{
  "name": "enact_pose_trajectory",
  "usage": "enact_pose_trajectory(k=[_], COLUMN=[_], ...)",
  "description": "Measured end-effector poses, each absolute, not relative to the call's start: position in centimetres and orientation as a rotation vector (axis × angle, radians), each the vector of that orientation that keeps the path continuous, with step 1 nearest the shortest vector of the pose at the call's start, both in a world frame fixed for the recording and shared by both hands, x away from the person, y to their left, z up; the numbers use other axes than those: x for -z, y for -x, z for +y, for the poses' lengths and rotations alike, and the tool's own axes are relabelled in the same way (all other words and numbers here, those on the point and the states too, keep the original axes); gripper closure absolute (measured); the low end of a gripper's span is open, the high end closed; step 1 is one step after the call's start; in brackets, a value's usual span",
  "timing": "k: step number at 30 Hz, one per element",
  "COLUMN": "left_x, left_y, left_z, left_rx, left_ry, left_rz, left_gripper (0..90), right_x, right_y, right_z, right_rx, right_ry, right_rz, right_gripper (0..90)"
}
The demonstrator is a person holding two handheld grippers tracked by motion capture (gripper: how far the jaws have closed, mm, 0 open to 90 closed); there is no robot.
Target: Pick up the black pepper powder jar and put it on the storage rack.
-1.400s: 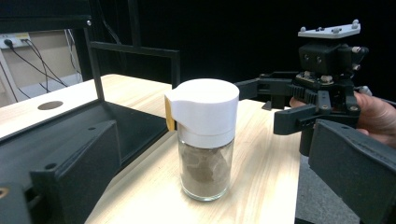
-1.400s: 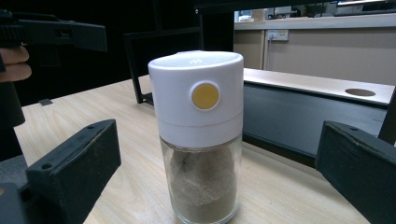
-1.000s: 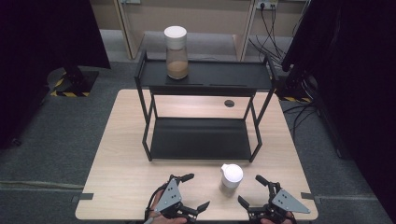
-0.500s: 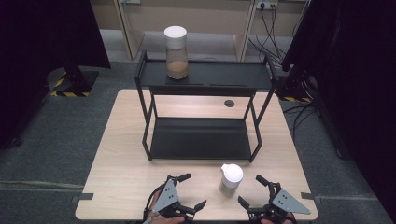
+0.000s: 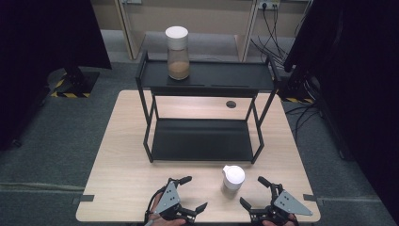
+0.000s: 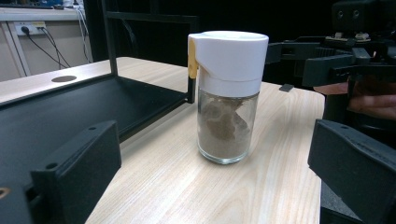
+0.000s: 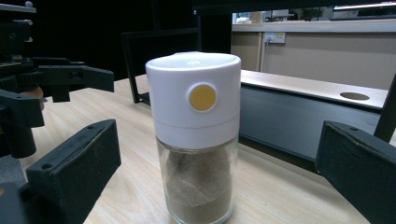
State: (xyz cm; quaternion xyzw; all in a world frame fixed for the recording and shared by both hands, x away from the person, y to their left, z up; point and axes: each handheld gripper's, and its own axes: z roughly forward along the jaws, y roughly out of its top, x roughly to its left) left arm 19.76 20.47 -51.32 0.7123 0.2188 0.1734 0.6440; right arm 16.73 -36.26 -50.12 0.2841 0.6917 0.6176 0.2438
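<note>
While both grippers are resting at the table's (image 5: 122, 165) near edge, the spice jar (image 5: 233, 181) is standing upright between them, at two o'clock from the left gripper (image 5: 188, 194) and ten o'clock from the right gripper (image 5: 254, 192). Both are gaping wide, gripping nothing.

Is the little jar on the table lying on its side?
No, the small jar stands upright on the table, white cap on top, with brown powder inside.
</note>
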Motion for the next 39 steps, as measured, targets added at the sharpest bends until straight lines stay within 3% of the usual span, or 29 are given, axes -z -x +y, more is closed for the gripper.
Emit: enact_pose_trajectory(k=[27,39], left_x=[51.6,51.8], left_y=[-19.7,-19.7], left_z=[20.6,20.6], left_rx=[-0.384,-0.377], left_ry=[-1.618,-1.624], left_rz=[0.499,0.504], left_gripper=[2.1,2.2], right_x=[49.6,49.5], right_y=[-19.2,-20.6], right_z=[-33.3,-32.1], right_rx=[-1.637,-1.618], right_ry=[-0.767,-0.773], right_rz=[1.967,2.000], right_gripper=[1.6,11.8])
